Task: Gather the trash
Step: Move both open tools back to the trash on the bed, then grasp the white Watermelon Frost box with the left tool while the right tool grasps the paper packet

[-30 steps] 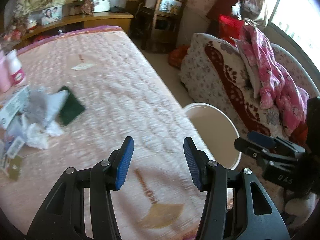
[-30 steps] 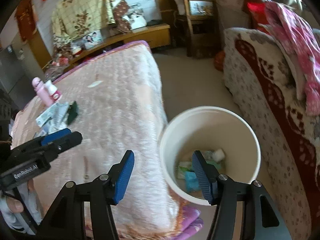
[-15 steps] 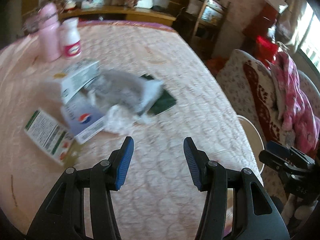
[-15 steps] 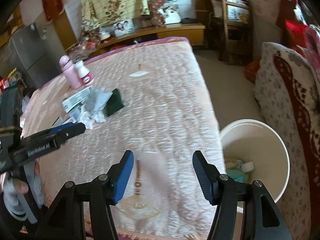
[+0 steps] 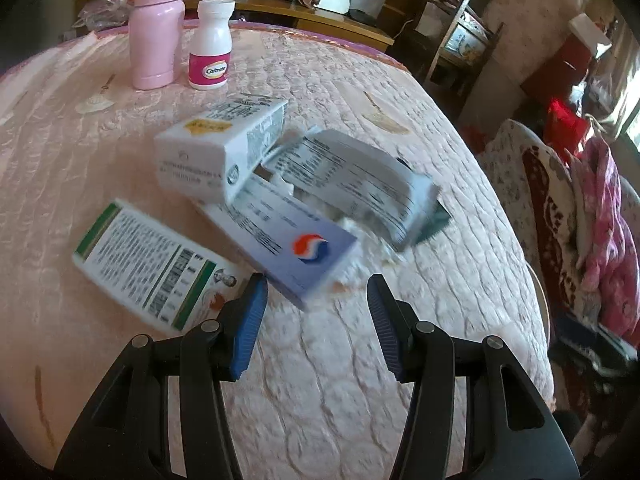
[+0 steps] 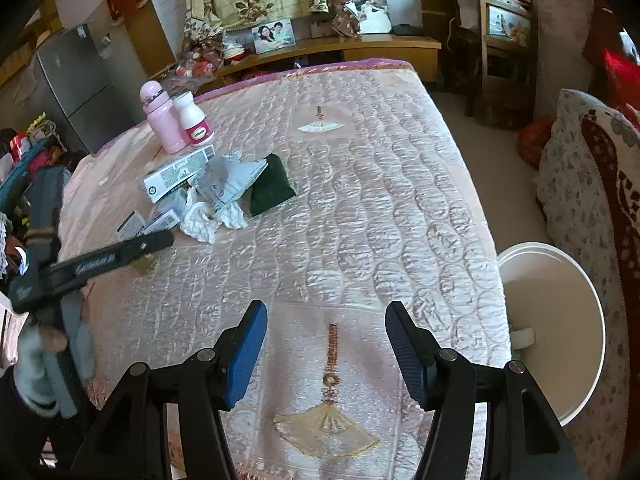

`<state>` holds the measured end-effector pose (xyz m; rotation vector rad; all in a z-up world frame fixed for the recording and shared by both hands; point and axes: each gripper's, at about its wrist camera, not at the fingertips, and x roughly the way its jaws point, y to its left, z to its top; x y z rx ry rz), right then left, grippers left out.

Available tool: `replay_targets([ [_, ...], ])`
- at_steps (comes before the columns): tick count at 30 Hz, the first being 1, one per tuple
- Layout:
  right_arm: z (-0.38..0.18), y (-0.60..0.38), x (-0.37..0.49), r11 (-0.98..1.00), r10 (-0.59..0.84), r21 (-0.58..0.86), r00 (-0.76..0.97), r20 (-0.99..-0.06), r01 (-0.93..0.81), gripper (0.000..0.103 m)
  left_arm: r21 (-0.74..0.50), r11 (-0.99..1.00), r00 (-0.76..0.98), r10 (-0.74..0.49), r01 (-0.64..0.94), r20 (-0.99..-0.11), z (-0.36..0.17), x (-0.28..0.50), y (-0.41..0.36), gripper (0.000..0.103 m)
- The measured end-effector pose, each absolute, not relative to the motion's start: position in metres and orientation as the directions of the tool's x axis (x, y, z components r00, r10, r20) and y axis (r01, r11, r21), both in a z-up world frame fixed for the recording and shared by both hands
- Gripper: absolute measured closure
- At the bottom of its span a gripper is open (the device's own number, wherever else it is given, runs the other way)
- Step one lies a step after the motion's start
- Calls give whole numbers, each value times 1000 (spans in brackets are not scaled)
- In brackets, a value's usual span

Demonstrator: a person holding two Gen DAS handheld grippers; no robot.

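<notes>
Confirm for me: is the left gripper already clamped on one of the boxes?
No; the left gripper is open with nothing between its pads, short of the box with the red-and-blue logo.

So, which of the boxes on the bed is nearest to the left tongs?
The pale blue box with the red-and-blue round logo. Its corner lies just ahead of the open left tongs; the green-striped box lies off to their left, the white box farther back.
</notes>
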<state>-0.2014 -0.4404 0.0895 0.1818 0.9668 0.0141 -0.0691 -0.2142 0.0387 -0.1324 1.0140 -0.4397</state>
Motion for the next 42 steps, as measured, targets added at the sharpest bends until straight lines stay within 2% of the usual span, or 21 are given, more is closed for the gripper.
replay_targets([
  [10, 85, -428, -188, 987, 104, 156, 552, -827, 48, 44, -312, 896, 418, -427, 316, -802, 37, -57, -198, 53],
  [20, 80, -385, -163, 980, 193, 193, 532, -824, -57, 44, -275, 929, 386, -355, 247, -852, 41, -82, -107, 53],
  [27, 61, -347, -129, 964, 264, 239, 512, -818, -115, 43, -315, 924, 416, -380, 219, -826, 58, -95, -73, 52],
  [30, 52, -339, -111, 967, 251, 233, 508, -824, -101, 43, -338, 920, 446, -393, 200, -804, 64, -98, -58, 47],
  [34, 44, -344, -88, 955, 272, 293, 524, -807, -44, 43, -345, 925, 475, -377, 156, -795, 66, -96, -45, 44],
  [39, 35, -341, -64, 943, 286, 334, 536, -795, -8, 44, -253, 962, 517, -270, 105, -812, 58, -87, -40, 43],
  [42, 34, -338, -55, 946, 273, 324, 550, -789, -4, 52, -277, 958, 511, -274, 72, -815, 50, -83, -34, 43],
])
